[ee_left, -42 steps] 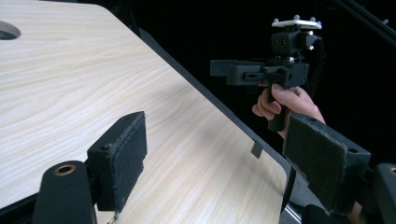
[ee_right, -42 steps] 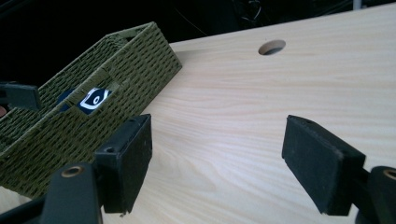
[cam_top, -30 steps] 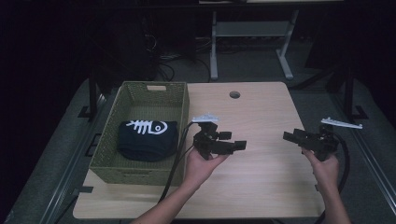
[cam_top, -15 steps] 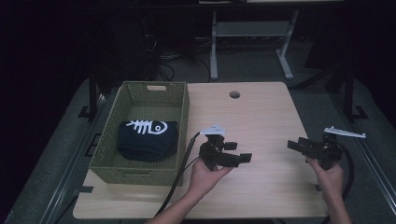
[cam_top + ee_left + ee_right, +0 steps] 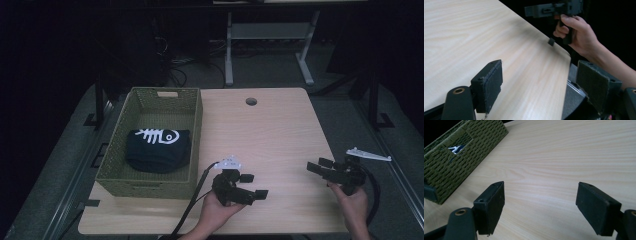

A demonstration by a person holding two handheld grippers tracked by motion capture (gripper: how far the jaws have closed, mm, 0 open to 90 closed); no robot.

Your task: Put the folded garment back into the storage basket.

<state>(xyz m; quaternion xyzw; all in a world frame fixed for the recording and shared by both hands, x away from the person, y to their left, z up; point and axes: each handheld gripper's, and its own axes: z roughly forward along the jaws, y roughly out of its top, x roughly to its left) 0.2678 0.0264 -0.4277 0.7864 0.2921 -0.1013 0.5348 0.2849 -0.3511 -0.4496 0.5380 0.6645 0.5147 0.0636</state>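
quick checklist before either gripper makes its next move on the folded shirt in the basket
1. Left gripper jaws open with nothing between them: ok.
2. Right gripper jaws open with nothing between them: ok.
3. Folded black shirt lies inside the woven basket, fish-bone print up: ok.
4. Basket sits fully on the table, at its left side: ok.
5. Bare tabletop between the grippers and the basket: ok.
6. Whether the left gripper's cable would snag on the basket's corner: cannot tell.
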